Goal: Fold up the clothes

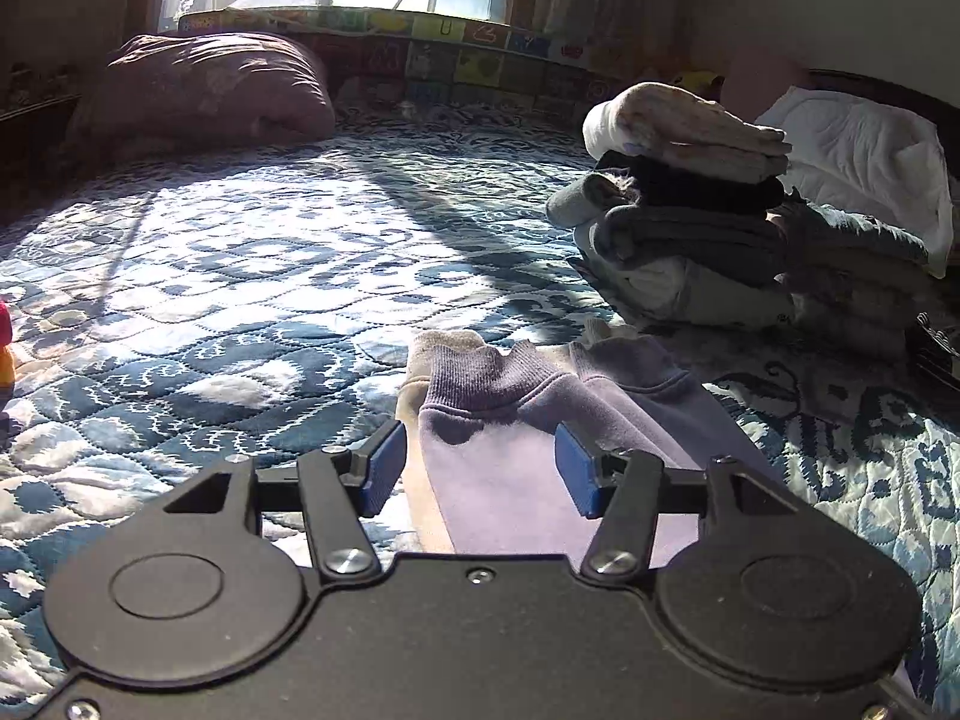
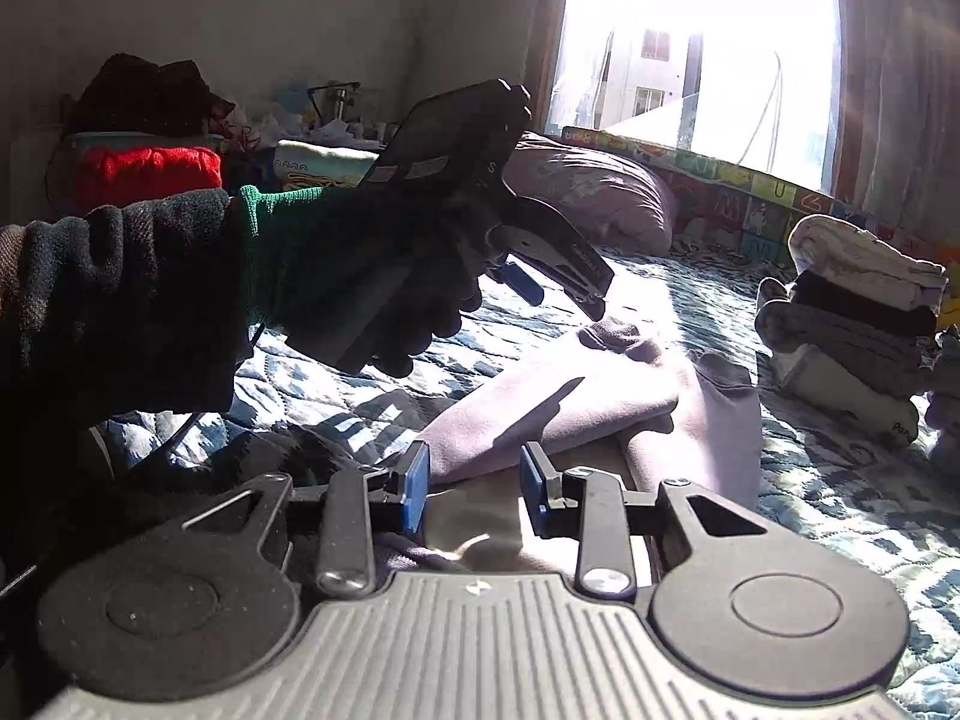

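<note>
bed (image 1: 228, 252): a quilted blue-and-white cover, sunlit from the window; it carries every garment and spreads ahead of both tongs.

stack of folded clothes (image 1: 690, 204): ahead and to the right of both tongs, well apart from the garment in hand; it also shows at the right edge of the right wrist view (image 2: 852, 312).

lavender garment (image 1: 540, 420): lies flat on the bed directly ahead of and under both tongs. Its long axis runs away from the tongs, with the ribbed cuffs at the far end. It looks like trousers or sleeves doubled side by side, one length partly over the other; I cannot tell which. In the right wrist view (image 2: 576, 408) the upper layer slants across from lower left to upper right.

left tongs (image 1: 477, 468): spread wide, holding nothing, blue pads straddling the left length of the cloth, low over it; whether the pads touch the fabric I cannot tell. Seen from the right wrist view (image 2: 558, 288) they hang over the far, cuffed end, held in a dark glove.

right tongs (image 2: 474, 486): moderately parted, empty, at the near end of the cloth, just above it.

nearer tool: left tongs to the cuffs, right tongs to the near end.

stage: judging by the lie, lengthwise doubling is present; a crosswise fold, cuffs toward the near end, would likely suit.
</note>
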